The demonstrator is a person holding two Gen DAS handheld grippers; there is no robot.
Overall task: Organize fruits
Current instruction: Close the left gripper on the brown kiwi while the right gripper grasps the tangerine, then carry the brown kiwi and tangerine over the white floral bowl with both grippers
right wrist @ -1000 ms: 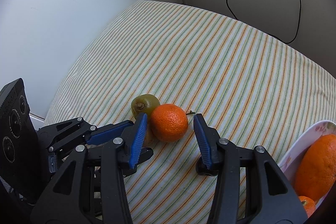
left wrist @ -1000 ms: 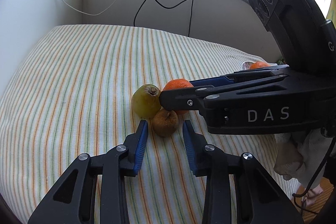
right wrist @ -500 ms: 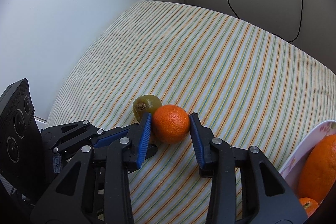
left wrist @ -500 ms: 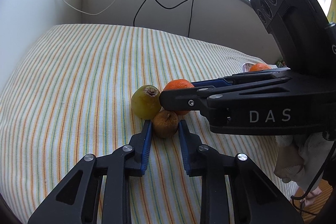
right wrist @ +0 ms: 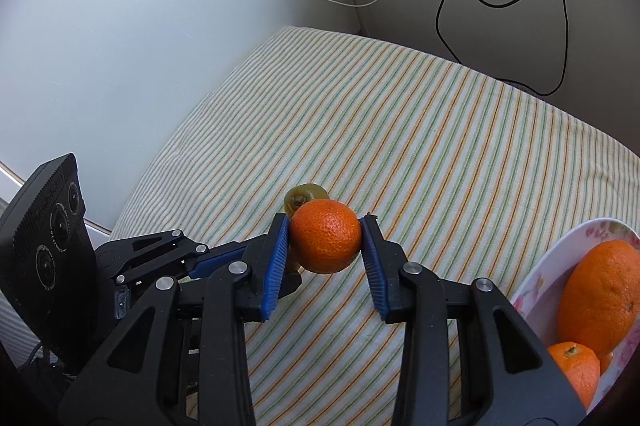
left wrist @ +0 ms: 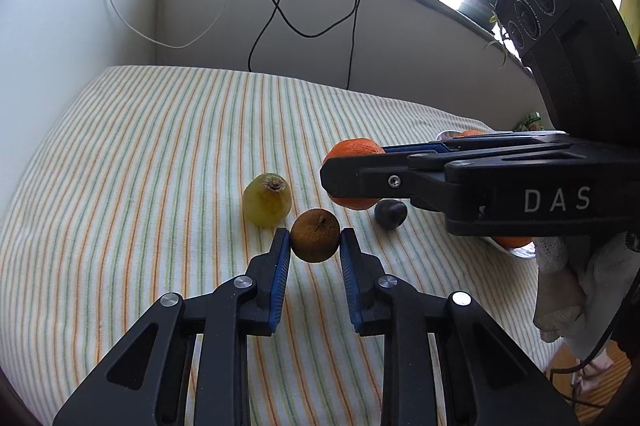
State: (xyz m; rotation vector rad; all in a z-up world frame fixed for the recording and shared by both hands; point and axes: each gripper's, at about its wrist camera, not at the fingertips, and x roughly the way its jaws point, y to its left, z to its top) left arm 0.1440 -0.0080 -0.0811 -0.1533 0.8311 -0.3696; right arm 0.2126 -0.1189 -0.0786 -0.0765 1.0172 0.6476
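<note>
Both fruits [left wrist: 315,240] now lifted, gripped.

The tabletop [left wrist: 160,154] wears a woven cloth, matt and faintly ribbed along its stripes. The left tool [left wrist: 315,246] and right tool [right wrist: 325,240] are matt black plastic with ridged blue pads [right wrist: 276,262] and bright metal pins. The tangerine [right wrist: 325,235] has a pitted, slightly glossy peel; the brown fruit [left wrist: 315,240] looks dull and leathery, perhaps wrinkled. The bowl [right wrist: 536,282] is glossy.
</note>
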